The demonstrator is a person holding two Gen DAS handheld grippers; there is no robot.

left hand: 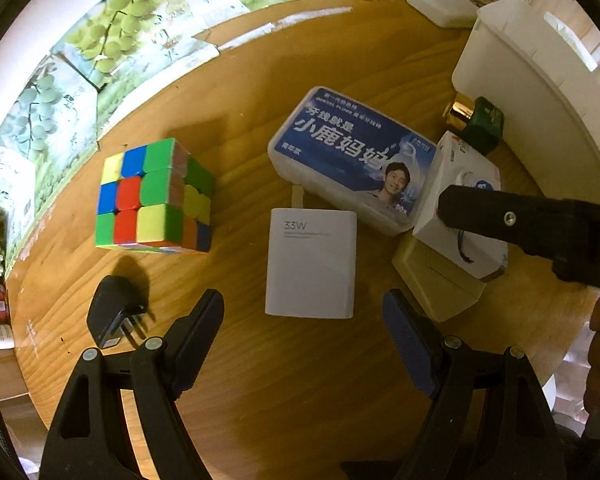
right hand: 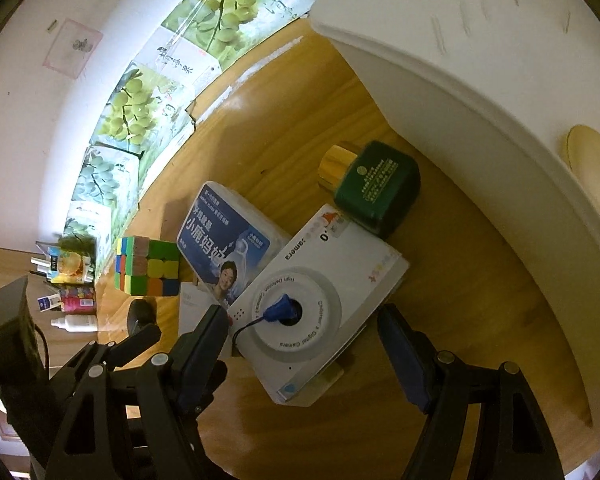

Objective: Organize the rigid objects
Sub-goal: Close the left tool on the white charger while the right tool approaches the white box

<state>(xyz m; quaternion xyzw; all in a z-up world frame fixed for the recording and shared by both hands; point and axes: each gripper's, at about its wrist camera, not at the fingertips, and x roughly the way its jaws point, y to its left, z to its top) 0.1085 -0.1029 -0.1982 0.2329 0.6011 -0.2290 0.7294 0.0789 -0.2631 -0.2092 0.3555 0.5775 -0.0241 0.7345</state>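
Left gripper (left hand: 304, 332) jaws apart, nothing held, above the white rectangular 33W charger (left hand: 311, 263) lying flat on the round wooden table (left hand: 240, 112). Right gripper (right hand: 304, 336) jaws apart, straddling the white boxy children's digital camera (right hand: 320, 304), pads not touching. Multicoloured puzzle cube (left hand: 152, 196) sits left of the charger.

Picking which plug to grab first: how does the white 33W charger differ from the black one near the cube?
The white 33W charger is larger and lies flat, label up, between the open fingers of the left hand-held gripper. The black charger is smaller, dark, and sits outside those fingers, its prongs plainly showing. On the white one only one prong peeks out at its far end. Both rest on the wooden table.
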